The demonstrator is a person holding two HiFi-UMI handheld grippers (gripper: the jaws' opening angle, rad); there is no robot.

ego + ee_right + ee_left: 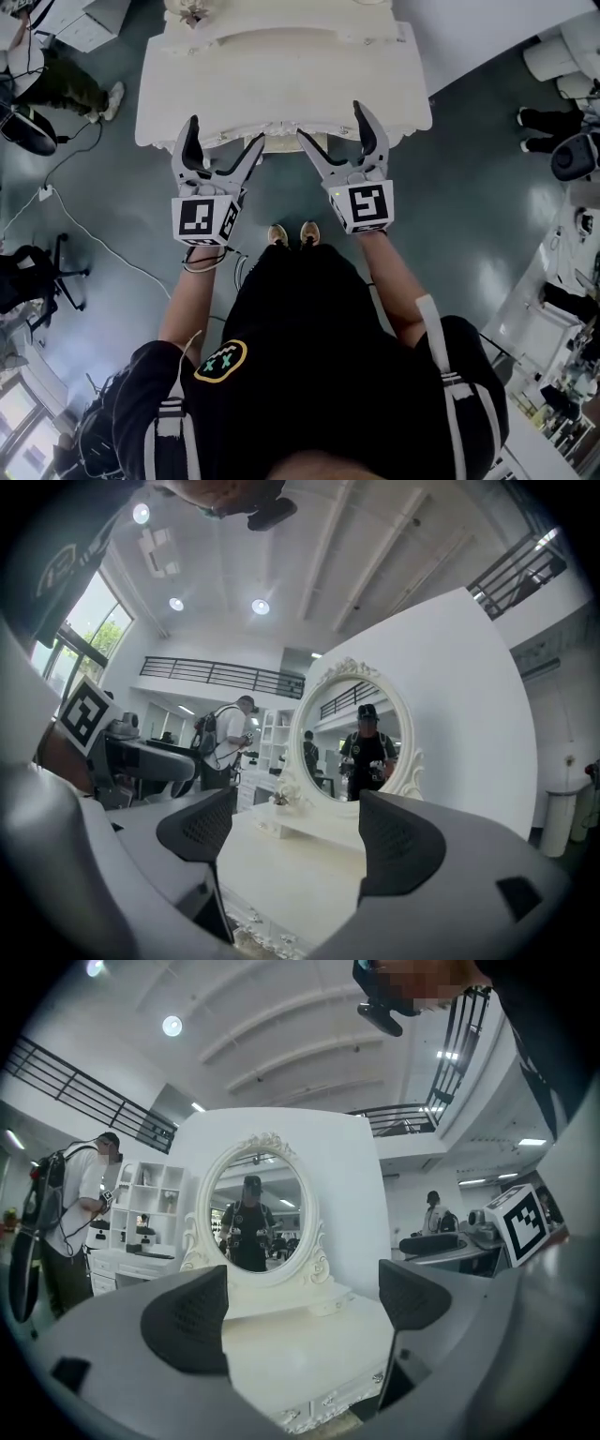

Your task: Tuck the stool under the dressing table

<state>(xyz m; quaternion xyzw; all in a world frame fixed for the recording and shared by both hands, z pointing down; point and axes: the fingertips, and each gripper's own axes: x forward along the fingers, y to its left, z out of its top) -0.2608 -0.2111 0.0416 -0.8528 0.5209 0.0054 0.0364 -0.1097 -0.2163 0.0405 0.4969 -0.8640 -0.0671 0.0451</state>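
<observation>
Hovering at the front edge of the white desk (281, 75), we have the left gripper (225, 131) with fingers wide apart, empty; right gripper (330, 122) the same, mirror (255, 1218) dead ahead.

I record a black short-sleeved shirt (309, 375), sleeves white-striped, bearing a yellow-ringed round patch (221, 361). Beyond the patch: tan shoes (292, 233), a thin cable (202, 263) looped at the wrist, and grey left gripper (227, 129) and right gripper (330, 120), black pads (192, 143), black-and-white marker cubes (200, 217).
</observation>
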